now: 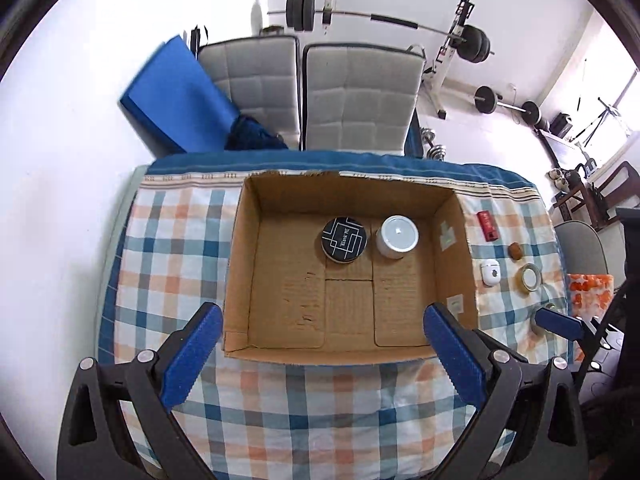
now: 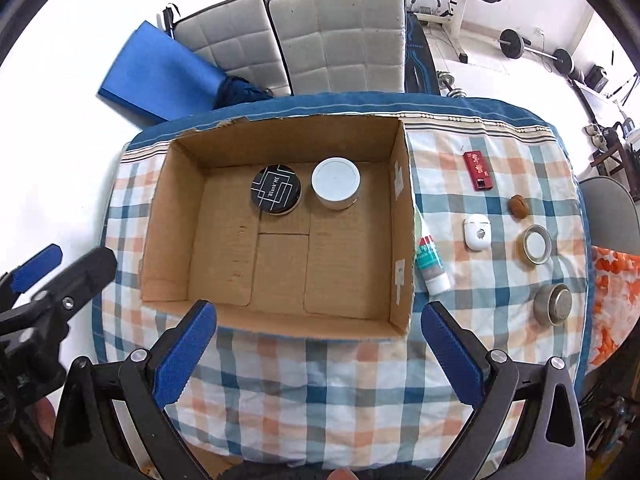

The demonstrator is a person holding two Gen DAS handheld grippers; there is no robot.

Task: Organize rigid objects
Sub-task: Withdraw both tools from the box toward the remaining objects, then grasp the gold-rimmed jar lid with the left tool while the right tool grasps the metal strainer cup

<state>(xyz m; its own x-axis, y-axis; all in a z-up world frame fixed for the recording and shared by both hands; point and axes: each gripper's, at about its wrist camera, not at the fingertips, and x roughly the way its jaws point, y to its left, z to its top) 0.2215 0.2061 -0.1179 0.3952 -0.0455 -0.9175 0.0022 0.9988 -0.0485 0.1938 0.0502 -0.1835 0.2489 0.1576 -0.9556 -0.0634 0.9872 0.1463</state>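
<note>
An open cardboard box [image 1: 244, 264] [image 2: 402, 216] sits on the checked tablecloth. Inside it at the back stand a black round tin [image 1: 344, 239] [image 2: 276, 195] and a white round jar [image 1: 399, 236] [image 2: 336, 183]. Right of the box lie a red flat case [image 2: 477, 171] [image 1: 488, 225], a brown nut-like piece [image 2: 519, 206] [image 1: 515, 251], a white earbud case [image 2: 477, 232] [image 1: 490, 272], a metal lid [image 2: 536, 244] [image 1: 530, 277], a steel cup [image 2: 554, 304] and a white-green tube [image 2: 430, 266]. My left gripper [image 1: 322, 358] is open over the box's near wall. My right gripper [image 2: 320, 354] is open, empty, before the box.
The table's near edge is covered in checked cloth [image 2: 320, 392]. Two grey padded chairs [image 1: 360, 96] stand behind the table, with a blue mat [image 1: 176, 96] to their left. Barbells and weights [image 1: 472, 44] fill the back of the room. An orange patterned cloth [image 2: 612, 280] lies at right.
</note>
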